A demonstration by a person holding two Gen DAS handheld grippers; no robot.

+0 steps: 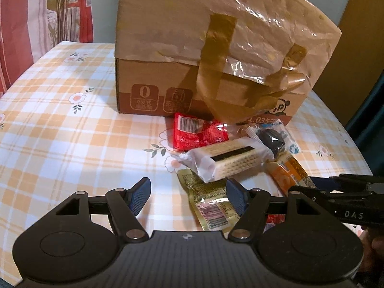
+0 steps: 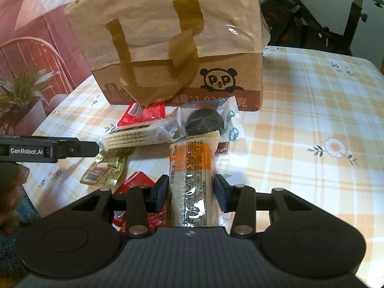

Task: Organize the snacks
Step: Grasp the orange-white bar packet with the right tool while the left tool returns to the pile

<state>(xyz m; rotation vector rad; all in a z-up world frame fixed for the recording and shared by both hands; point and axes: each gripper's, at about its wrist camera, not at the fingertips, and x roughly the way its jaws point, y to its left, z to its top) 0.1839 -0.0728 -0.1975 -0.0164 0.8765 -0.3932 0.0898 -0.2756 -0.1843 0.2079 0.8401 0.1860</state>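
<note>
Several snack packets lie in a pile in front of a brown paper bag (image 1: 240, 36) that covers a cardboard box (image 1: 153, 81). My right gripper (image 2: 190, 193) has its jaws on both sides of a long orange snack bar (image 2: 190, 168), touching or nearly touching it. My left gripper (image 1: 188, 196) is open above a gold packet (image 1: 208, 206), just short of a wafer pack (image 1: 230, 160). A red packet (image 1: 194, 132) and a dark cookie pack (image 1: 273, 139) lie by the box. The bag also shows in the right wrist view (image 2: 168, 31).
The table has an orange checked flowered cloth (image 1: 60, 132). More red packets (image 2: 134, 184) lie under my right gripper. An exercise bike (image 2: 312, 19) stands behind the table. A plant (image 2: 21, 93) and a chair are at the left.
</note>
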